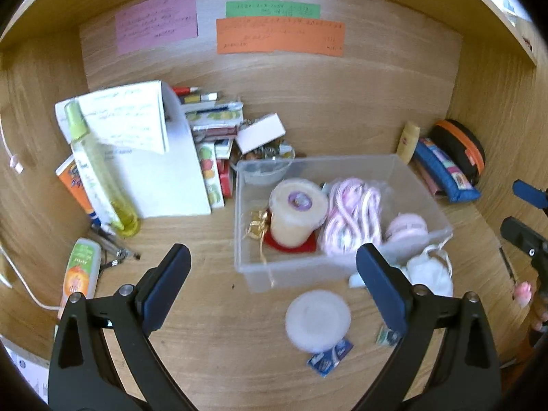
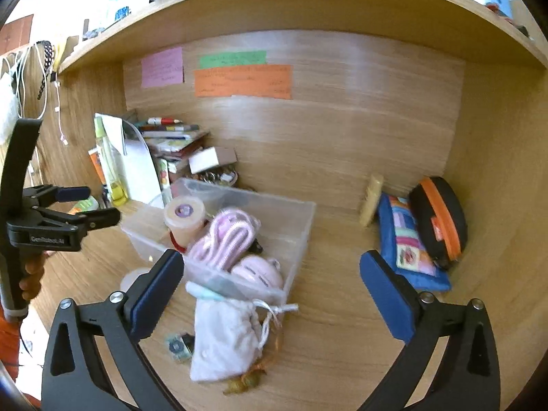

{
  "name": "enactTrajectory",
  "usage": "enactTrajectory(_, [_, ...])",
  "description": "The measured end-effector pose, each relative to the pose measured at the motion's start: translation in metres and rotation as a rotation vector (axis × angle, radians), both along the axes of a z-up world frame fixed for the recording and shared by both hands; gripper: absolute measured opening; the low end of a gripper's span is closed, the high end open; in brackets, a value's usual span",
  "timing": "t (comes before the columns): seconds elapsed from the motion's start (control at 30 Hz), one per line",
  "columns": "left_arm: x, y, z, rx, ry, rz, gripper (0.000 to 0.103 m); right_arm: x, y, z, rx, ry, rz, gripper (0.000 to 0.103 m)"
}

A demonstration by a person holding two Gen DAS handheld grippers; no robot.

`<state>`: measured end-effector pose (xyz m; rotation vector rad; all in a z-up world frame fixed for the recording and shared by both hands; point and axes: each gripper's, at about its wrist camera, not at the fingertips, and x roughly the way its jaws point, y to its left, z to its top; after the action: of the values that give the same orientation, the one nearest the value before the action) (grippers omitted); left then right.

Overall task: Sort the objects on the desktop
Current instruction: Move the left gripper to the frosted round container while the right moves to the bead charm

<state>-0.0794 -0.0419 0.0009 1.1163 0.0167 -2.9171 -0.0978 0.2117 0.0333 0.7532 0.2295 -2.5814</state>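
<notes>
Wooden desk panelling enclosed the work area on three sides, with pink, green and orange paper notes [image 1: 279,34] fixed to the far wall.

The clear plastic storage bin [image 1: 419,185] stood near the middle of the wooden desktop [image 1: 212,239]. In the left wrist view its long axis ran left to right, with the open top facing up. It already held a cream cylindrical tub with a purple lid sticker [image 1: 297,210], a bundled pink-and-white cord [image 1: 352,215] and a round pink case [image 1: 407,227].

Sorting appeared partly done. Still outside the bin, just beside its near wall, lay a white drawstring cloth pouch [image 2: 224,339], long axis running near to far with the tied neck toward the bin. A round translucent lid [image 1: 318,320] and a small blue packet [image 1: 330,356] lay nearer on the desktop.

Further out, a white sheet pad [image 1: 164,171], a tall yellow-green spray bottle [image 1: 94,167] and stacked small boxes stood at far left. A blue patchwork pouch [image 2: 409,243] and a black case with an orange zip [image 2: 440,221] rested at far right.

The left gripper [image 1: 274,281] was spread wide and held nothing. The right gripper [image 2: 270,293] was likewise spread and empty, with the pouch lying between its fingers.
</notes>
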Motion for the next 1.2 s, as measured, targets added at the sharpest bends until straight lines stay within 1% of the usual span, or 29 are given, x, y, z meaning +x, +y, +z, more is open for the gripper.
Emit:
enactTrajectory(0.13, [0.011,0.001,-0.016,-0.007,-0.034,-0.008,0.098,0.010,0.010,-0.015,0.019,-0.028,-0.034,0.103])
enactTrajectory(0.3, [0.016,0.006,-0.038,-0.003,-0.085,-0.028,0.098,0.017,0.021,-0.045,0.033,-0.108,-0.071,0.102])
enactTrajectory(0.43, [0.015,0.014,-0.059,0.004,-0.139,-0.043,0.098,0.018,0.021,-0.068,0.054,-0.172,-0.064,0.102])
enactTrajectory(0.6, [0.010,0.020,-0.080,0.014,-0.192,-0.057,0.098,0.022,0.020,-0.085,0.065,-0.197,-0.049,0.101])
enactTrajectory(0.7, [0.005,0.025,-0.090,0.005,-0.216,-0.058,0.098,0.023,0.017,-0.091,0.070,-0.202,-0.041,0.099])
enactTrajectory(0.73, [0.003,0.026,-0.092,0.000,-0.220,-0.053,0.098,0.023,0.016,-0.094,0.077,-0.207,-0.035,0.097])
enactTrajectory(0.77, [0.002,0.026,-0.094,-0.001,-0.223,-0.047,0.098,0.022,0.015,-0.097,0.082,-0.215,-0.028,0.089])
enactTrajectory(0.8, [0.001,0.027,-0.095,0.003,-0.226,-0.046,0.098,0.021,0.013,-0.099,0.085,-0.224,-0.020,0.085])
enactTrajectory(0.83, [-0.001,0.027,-0.097,0.010,-0.229,-0.048,0.098,0.020,0.012,-0.101,0.088,-0.236,-0.011,0.077])
enactTrajectory(0.87, [-0.002,0.027,-0.098,0.013,-0.230,-0.047,0.098,0.019,0.010,-0.104,0.092,-0.249,-0.001,0.072])
enactTrajectory(0.9, [-0.003,0.027,-0.098,0.013,-0.231,-0.045,0.098,0.017,0.008,-0.108,0.098,-0.266,0.009,0.071])
enactTrajectory(0.93, [-0.003,0.028,-0.099,0.010,-0.229,-0.043,0.098,0.016,0.006,-0.111,0.103,-0.279,0.016,0.066])
enactTrajectory(0.97, [-0.004,0.028,-0.099,0.003,-0.221,-0.038,0.098,0.015,0.005,-0.114,0.110,-0.291,0.023,0.059])
enactTrajectory(1.0, [-0.004,0.028,-0.098,-0.006,-0.209,-0.033,0.098,0.014,0.004,-0.116,0.114,-0.301,0.030,0.055])
enactTrajectory(1.07, [-0.004,0.029,-0.097,-0.028,-0.192,-0.021,0.098,0.013,0.003,-0.120,0.119,-0.319,0.041,0.044])
enactTrajectory(1.1, [-0.005,0.029,-0.096,-0.029,-0.188,-0.023,0.098,0.012,0.003,-0.121,0.123,-0.323,0.040,0.042])
enactTrajectory(1.13, [-0.006,0.029,-0.096,-0.024,-0.187,-0.027,0.098,0.011,0.003,-0.122,0.128,-0.326,0.038,0.038])
enactTrajectory(1.17, [-0.007,0.028,-0.097,-0.021,-0.187,-0.029,0.096,0.011,0.004,-0.122,0.132,-0.321,0.033,0.035])
enactTrajectory(1.2, [-0.009,0.028,-0.097,-0.017,-0.189,-0.033,0.094,0.010,0.005,-0.122,0.133,-0.321,0.030,0.034])
